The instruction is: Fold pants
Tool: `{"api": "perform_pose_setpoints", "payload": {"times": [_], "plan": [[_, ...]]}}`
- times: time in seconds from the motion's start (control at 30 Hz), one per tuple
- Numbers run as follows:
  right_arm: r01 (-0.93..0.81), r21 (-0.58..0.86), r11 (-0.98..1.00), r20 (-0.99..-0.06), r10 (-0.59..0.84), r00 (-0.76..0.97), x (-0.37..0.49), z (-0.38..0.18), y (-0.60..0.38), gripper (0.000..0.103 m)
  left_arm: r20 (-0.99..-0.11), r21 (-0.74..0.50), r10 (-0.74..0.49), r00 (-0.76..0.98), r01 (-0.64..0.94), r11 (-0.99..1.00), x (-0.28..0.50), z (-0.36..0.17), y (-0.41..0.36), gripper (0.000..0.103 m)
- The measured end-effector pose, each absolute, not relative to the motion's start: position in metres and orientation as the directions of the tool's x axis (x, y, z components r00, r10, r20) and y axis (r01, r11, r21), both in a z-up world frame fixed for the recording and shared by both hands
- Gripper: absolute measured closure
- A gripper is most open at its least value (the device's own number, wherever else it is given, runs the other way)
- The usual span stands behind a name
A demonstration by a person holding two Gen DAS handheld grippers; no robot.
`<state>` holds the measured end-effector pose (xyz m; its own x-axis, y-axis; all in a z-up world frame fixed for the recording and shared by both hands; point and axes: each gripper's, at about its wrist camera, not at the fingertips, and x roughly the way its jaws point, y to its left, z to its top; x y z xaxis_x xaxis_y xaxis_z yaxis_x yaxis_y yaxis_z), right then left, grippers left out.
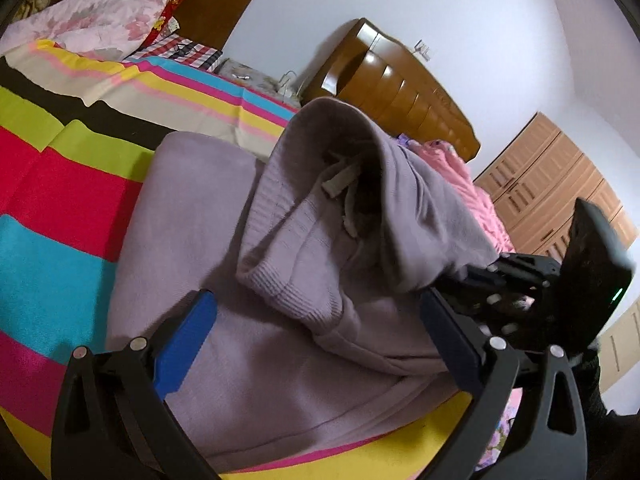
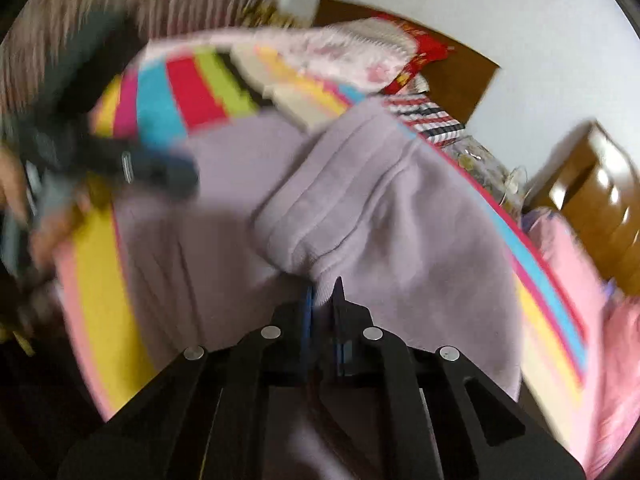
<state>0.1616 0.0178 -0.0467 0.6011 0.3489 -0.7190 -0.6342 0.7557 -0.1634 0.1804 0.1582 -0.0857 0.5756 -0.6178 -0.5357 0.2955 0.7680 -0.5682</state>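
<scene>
Bedspread (image 1: 48, 208), striped in red, cyan, yellow, pink and black, covering bed; one count. Pants (image 1: 280, 352), lilac knit, one pair, lying on bedspread. Long axis running from near edge of left wrist view up and left toward pillows; ribbed waistband (image 1: 280, 280) lifted and doubled back over lower layer, open end facing camera, drawstring ends visible inside. Same pants (image 2: 400, 220) in right wrist view heaped, fold ridge pointing up and right; exact lay of legs cannot tell, frame blurred.

Seen from left wrist only: wooden headboard (image 1: 400, 80), wardrobe (image 1: 552, 176), pink quilt (image 1: 472, 184), inside of waistband. Seen from right wrist only: a hand (image 2: 16, 196) at left edge, blurred, behind other gripper.

Left gripper (image 1: 316, 344): jaws wide apart, one blue pad each side, pants fabric lying between, pads not pressing it. Also seen blurred in right wrist view (image 2: 176, 172), over far left part of pants.

Right gripper (image 2: 324, 296): jaws drawn together, pinching a bunched fold of pants between pads. Also seen in left wrist view (image 1: 448, 284), dark body at right edge, fabric drawn down to its tips.

Grippers: two. Pillows (image 1: 100, 12) at bed head: count uncertain.
</scene>
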Motion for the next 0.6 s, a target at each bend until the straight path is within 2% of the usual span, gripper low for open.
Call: {"api": "perform_pose_setpoints", "payload": {"times": [0.1,0.2,0.27,0.37,0.47,0.53,0.57,0.6], "plan": [[-0.635,0.034,0.772,-0.665,0.492,0.562,0.164,-0.009,0.023,0.094,-0.477,-0.634,-0.631,0.612,0.257,0.729,0.171,-0.083,0.173,0.002],[-0.618,0.148,0.772,-0.662,0.541,0.518,0.177,-0.001,0.036,0.094,-0.385,-0.694,-0.625,0.679,0.233,0.681,0.148,-0.074,0.191,0.002],[-0.614,0.178,0.769,-0.694,0.541,0.476,0.184,-0.018,0.052,0.094,-0.366,-0.693,-0.606,0.706,0.228,0.684,0.136,-0.07,0.198,0.002],[-0.609,0.153,0.778,-0.775,0.477,0.415,0.191,-0.069,0.081,0.093,-0.401,-0.652,-0.553,0.73,0.197,0.732,0.12,-0.069,0.206,0.002],[-0.593,0.126,0.795,-0.762,0.461,0.456,0.183,-0.084,0.08,0.084,-0.42,-0.637,-0.541,0.728,0.189,0.748,0.113,-0.073,0.208,0.002],[-0.591,0.164,0.79,-0.765,0.479,0.429,0.182,-0.079,0.077,0.07,-0.429,-0.63,-0.538,0.726,0.187,0.754,0.108,-0.075,0.208,0.002],[-0.611,0.206,0.764,-0.755,0.522,0.397,0.181,-0.08,0.075,0.03,-0.433,-0.627,-0.536,0.725,0.185,0.757,0.106,-0.076,0.208,0.002],[-0.625,0.227,0.747,-0.746,0.546,0.382,0.179,-0.078,0.075,0.011,-0.434,-0.627,-0.537,0.724,0.186,0.757,0.105,-0.077,0.208,0.002]]}}
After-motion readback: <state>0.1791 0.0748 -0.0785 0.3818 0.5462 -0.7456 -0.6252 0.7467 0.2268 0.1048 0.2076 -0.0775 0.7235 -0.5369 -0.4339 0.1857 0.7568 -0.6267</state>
